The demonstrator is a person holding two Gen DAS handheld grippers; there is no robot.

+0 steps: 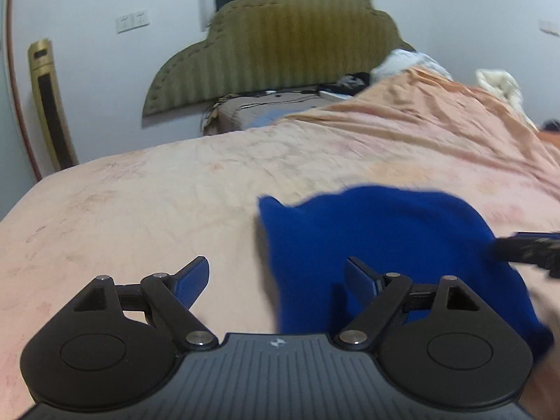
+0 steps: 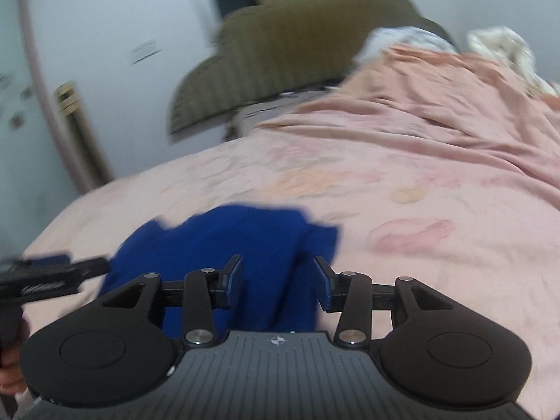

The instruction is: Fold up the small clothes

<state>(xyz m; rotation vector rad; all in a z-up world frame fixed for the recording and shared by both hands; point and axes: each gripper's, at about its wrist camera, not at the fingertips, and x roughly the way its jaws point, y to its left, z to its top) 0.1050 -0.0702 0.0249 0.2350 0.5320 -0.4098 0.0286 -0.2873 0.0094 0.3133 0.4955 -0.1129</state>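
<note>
A small bright blue garment (image 1: pixel 385 238) lies crumpled on the pink bedsheet (image 1: pixel 157 203). My left gripper (image 1: pixel 276 273) hovers open over the garment's left edge; its right finger is above the cloth and its left finger above bare sheet. In the right wrist view the blue garment (image 2: pixel 227 238) lies just ahead, and my right gripper (image 2: pixel 279 269) is open above its near right part with cloth showing through the gap, not pinched. Each gripper shows in the other's view: the right gripper (image 1: pixel 525 248) at the garment's right side, the left gripper (image 2: pixel 52 273) at its left side.
A green scalloped headboard (image 1: pixel 280 45) stands at the far end of the bed. A rumpled pink cover (image 1: pixel 437 115) and white bedding (image 1: pixel 409 59) pile up at the far right. A gold tower appliance (image 1: pixel 52 105) stands by the left wall. A hand (image 2: pixel 10 378) shows at bottom left.
</note>
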